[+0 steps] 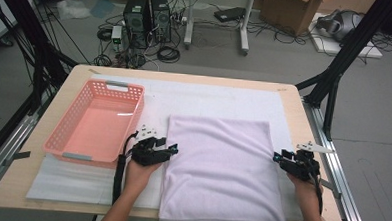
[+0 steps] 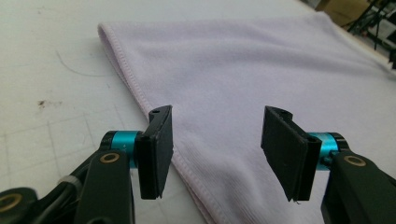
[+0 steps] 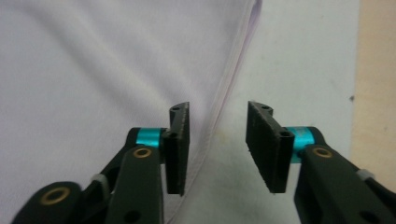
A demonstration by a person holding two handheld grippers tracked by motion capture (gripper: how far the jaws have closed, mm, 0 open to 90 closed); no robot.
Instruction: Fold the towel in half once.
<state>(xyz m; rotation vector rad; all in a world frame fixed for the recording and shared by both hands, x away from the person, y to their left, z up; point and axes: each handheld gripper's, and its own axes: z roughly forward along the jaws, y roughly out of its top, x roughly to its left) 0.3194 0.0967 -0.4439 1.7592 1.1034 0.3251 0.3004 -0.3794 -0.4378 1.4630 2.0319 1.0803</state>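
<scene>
The left gripper (image 2: pixel 217 154) has its two black jaws apart, and nothing is squeezed between them. The hemmed side edge of the purple towel (image 2: pixel 261 70) lies just under and in front of them. One jaw sits over the white mat (image 2: pixel 51 93) and the other sits over the cloth. The pads do not press on anything.

The right gripper (image 3: pixel 218 147) is the same. Its jaws are apart and hold nothing. The towel's other side edge runs between them, with cloth on one side and bare mat on the other.

Seen from above, the towel (image 1: pixel 221 166) lies flat and folded between the two grippers, the left gripper (image 1: pixel 171 148) at one side edge and the right gripper (image 1: pixel 277 156) at the other. Farther out from the left gripper is the pink basket (image 1: pixel 62 139), sitting on the mat. It looks like the job is folding the towel and maybe putting it in there.

Here is what could go wrong. The towel looks like it has more than one layer. If the jaws shut too high, they may pinch just the top layer, and the towel would open up when lifted. If they shut too far out, they would close on nothing. If one side grabs and the other misses, the towel would hang crooked. A jaw pushed down hard could also bunch up the edge or drag the mat.
</scene>
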